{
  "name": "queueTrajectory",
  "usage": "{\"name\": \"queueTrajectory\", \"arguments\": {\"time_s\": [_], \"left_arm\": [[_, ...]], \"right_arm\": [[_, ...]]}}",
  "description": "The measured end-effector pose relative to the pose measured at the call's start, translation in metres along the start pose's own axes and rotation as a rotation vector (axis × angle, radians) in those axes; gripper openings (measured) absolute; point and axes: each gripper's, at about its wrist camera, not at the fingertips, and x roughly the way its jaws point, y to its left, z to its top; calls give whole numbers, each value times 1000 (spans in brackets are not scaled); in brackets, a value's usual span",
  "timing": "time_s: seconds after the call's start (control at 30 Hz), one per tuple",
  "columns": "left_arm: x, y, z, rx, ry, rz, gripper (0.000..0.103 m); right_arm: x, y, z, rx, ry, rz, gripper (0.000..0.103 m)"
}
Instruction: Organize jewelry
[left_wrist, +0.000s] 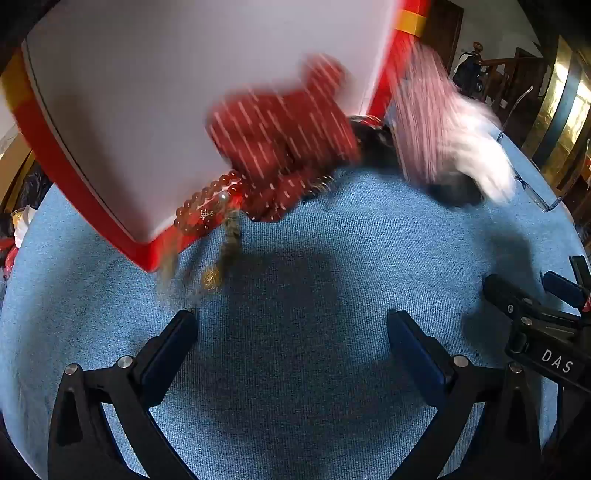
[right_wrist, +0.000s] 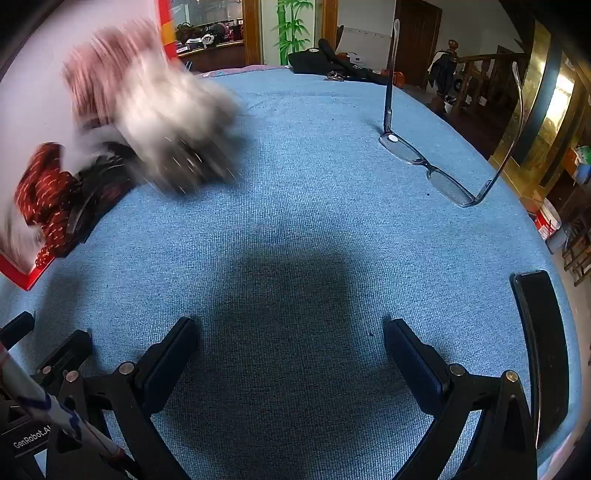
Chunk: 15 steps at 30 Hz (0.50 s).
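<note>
Over the blue cloth, jewelry spills from a tipped red box; sorting has not begun.
Left view: left gripper (left_wrist: 291, 332) gapes empty, amber bead bracelet (left_wrist: 207, 206) at the red box (left_wrist: 92, 192) far left. Right view: right gripper (right_wrist: 291, 339) likewise wide and empty, blurred gloved hand (right_wrist: 166, 122) far left, eyeglasses (right_wrist: 432, 170) far right; next likely a reach toward one piece.

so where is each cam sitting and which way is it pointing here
Left wrist view: on the left gripper, angled down at the blue woven tablecloth and a red box with white lining; its open black fingers show, with the other gripper at the right edge.
Right wrist view: on the right gripper, angled down at the cloth and clear-framed eyeglasses; open fingers show.
Shared: cloth, box, eyeglasses, a blurred white-gloved hand, red beads.
</note>
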Motion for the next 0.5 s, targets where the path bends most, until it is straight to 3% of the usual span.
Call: {"name": "queueTrajectory", "arguments": {"time_s": [0.5], "left_arm": [[1, 1, -1, 0, 0, 0, 103]], "right_arm": [[0, -2, -1, 0, 0, 0, 103]]}}
